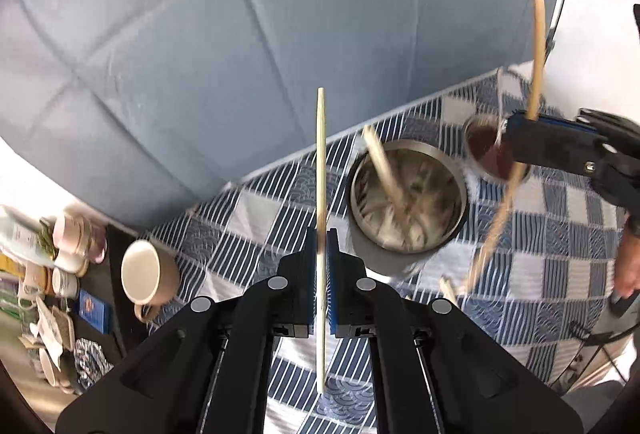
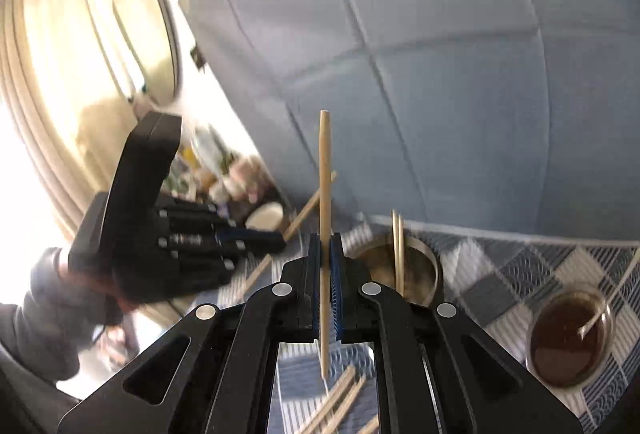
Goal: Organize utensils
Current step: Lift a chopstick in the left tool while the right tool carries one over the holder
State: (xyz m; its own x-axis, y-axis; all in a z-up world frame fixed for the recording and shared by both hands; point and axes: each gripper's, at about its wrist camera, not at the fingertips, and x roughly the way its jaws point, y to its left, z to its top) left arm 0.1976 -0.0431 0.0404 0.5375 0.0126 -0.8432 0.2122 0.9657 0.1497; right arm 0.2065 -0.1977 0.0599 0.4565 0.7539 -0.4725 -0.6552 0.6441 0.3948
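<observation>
My left gripper (image 1: 320,234) is shut on a pale wooden chopstick (image 1: 320,154), which stands straight up between the blue pads. It hangs above the checked cloth, next to a steel pot (image 1: 408,194) that holds several chopsticks. At the right, my right gripper (image 1: 510,132) is shut on a second chopstick (image 1: 539,46). In the right wrist view, that gripper (image 2: 325,238) pinches its chopstick (image 2: 325,170) upright. The left gripper (image 2: 280,240) is at the left with its chopstick (image 2: 306,212) slanting. The pot (image 2: 424,254) is just ahead. Loose chopsticks (image 2: 340,402) lie on the cloth below.
A glass of brown liquid (image 1: 492,154) (image 2: 568,334) stands right of the pot. A beige mug (image 1: 146,272) sits near the cloth's left edge, with a cluttered shelf (image 1: 48,266) beyond it. A blue padded panel (image 1: 240,34) rises behind the table. A person's hand (image 1: 626,266) is at the right.
</observation>
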